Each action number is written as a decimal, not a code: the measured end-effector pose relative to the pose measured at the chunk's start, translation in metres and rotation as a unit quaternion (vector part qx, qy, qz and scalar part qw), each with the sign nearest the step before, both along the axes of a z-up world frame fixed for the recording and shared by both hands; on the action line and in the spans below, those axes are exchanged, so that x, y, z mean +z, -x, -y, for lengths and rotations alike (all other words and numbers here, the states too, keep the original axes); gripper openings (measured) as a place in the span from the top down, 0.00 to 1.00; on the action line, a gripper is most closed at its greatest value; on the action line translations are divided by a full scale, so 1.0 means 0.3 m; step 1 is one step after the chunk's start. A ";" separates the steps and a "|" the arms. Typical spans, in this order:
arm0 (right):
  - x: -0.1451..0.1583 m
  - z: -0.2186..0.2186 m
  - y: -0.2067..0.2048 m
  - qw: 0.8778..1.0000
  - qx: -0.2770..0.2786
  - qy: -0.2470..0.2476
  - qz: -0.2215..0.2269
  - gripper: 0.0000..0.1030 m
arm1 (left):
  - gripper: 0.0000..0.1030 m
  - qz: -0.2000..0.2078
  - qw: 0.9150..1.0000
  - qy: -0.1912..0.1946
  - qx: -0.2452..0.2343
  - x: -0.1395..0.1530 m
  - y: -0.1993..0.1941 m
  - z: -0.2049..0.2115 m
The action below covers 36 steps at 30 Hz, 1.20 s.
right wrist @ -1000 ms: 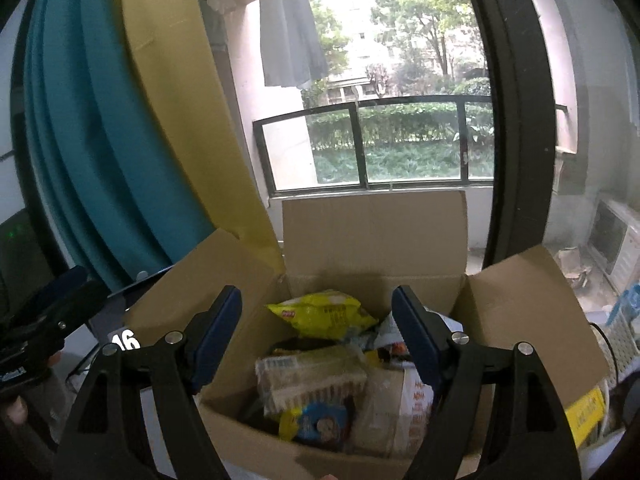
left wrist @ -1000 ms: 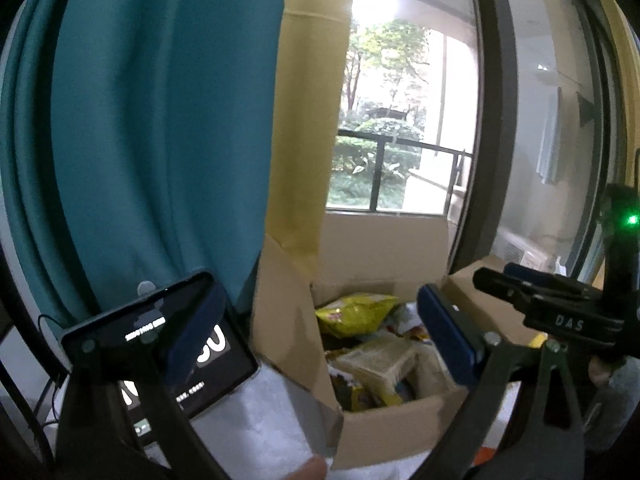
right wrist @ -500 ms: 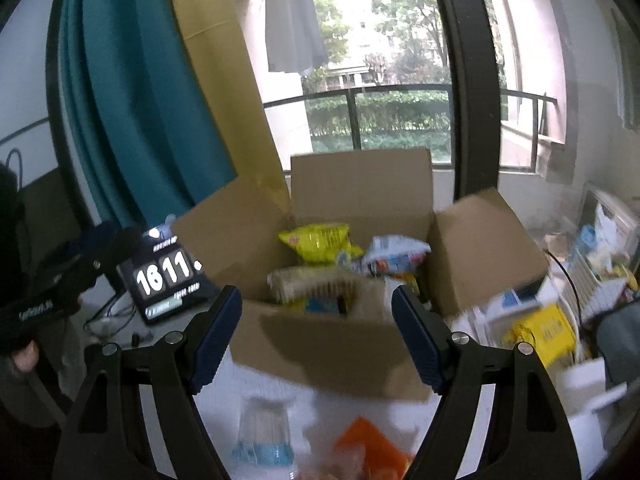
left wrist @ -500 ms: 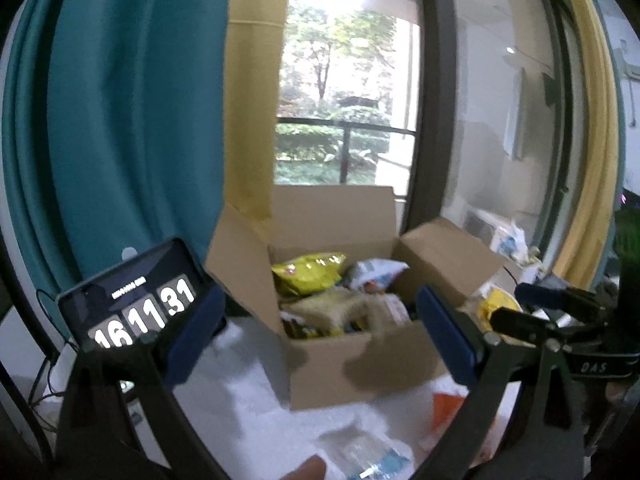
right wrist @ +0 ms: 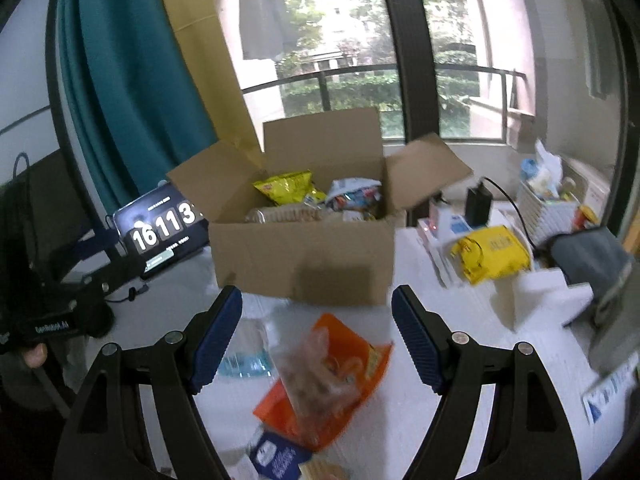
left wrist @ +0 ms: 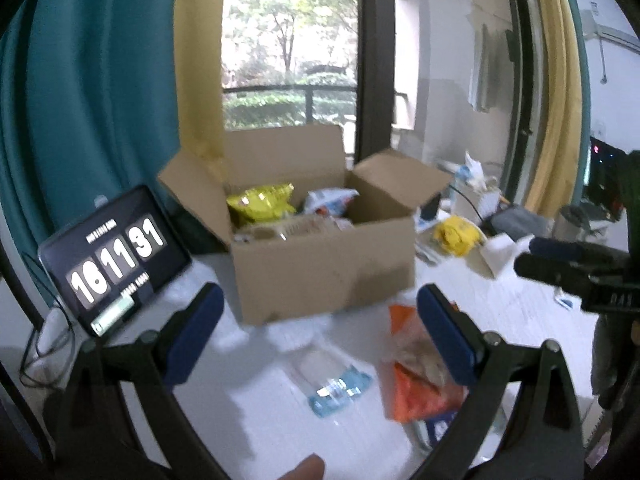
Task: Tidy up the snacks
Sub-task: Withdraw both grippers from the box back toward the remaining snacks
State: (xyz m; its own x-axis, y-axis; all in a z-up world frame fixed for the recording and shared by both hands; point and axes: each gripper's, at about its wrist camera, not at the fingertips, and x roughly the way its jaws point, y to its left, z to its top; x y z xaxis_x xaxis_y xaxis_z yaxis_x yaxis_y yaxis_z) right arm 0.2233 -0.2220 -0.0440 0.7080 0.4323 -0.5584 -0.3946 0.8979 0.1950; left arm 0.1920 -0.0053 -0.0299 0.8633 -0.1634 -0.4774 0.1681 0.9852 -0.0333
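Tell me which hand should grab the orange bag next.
Right. The orange bag lies centred between the right gripper's open jaws; in the left wrist view it sits off under the left gripper's right finger.

Rig appearance

Left claw (left wrist: 318, 326): black angular frame, round silver screws, ribbed blue pads. Right claw (right wrist: 317, 330): same black frame, silver screws, blue pads. White lettering on black housing, partly legible. Fingertip at bottom edge.

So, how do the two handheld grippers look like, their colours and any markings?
Both are matte black plastic frames with round silver bolts at the joints. The left gripper and the right gripper each carry long ribbed dark-blue pads on the jaws. Seen from the side, the left one shows small white lettering, and the right one shows blurred lettering.
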 end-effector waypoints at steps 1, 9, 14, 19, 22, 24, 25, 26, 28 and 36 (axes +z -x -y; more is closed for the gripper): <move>-0.006 0.012 0.012 1.000 -0.004 -0.002 -0.002 0.22 | 0.05 -0.007 1.000 0.004 -0.006 -0.017 0.013 0.011; -0.069 0.091 0.101 0.999 -0.033 -0.013 -0.027 0.22 | 0.05 -0.056 0.997 0.004 -0.057 -0.149 0.117 0.096; -0.105 0.133 0.150 0.998 -0.053 -0.016 -0.041 0.22 | 0.05 -0.093 0.993 0.001 -0.072 -0.233 0.167 0.131; -0.138 0.158 0.195 0.997 -0.058 -0.016 -0.052 0.22 | 0.05 -0.116 0.989 0.001 -0.086 -0.288 0.220 0.159; -0.160 0.174 0.220 0.996 -0.061 -0.016 -0.059 0.22 | 0.05 -0.123 0.988 0.006 -0.096 -0.308 0.251 0.175; -0.184 0.184 0.232 0.996 -0.064 -0.016 -0.068 0.22 | 0.05 -0.130 0.985 0.007 -0.109 -0.325 0.269 0.192; -0.199 0.190 0.236 0.995 -0.066 -0.016 -0.074 0.22 | 0.05 -0.135 0.984 0.004 -0.115 -0.333 0.277 0.201; -0.217 0.198 0.241 0.994 -0.069 -0.016 -0.081 0.22 | 0.05 -0.142 0.982 -0.001 -0.122 -0.348 0.286 0.215; -0.235 0.205 0.248 0.993 -0.072 -0.016 -0.088 0.22 | 0.05 -0.156 0.978 -0.013 -0.136 -0.373 0.297 0.239; -0.288 0.240 0.272 0.991 -0.085 -0.022 -0.104 0.22 | 0.05 -0.203 0.962 -0.060 -0.171 -0.472 0.366 0.330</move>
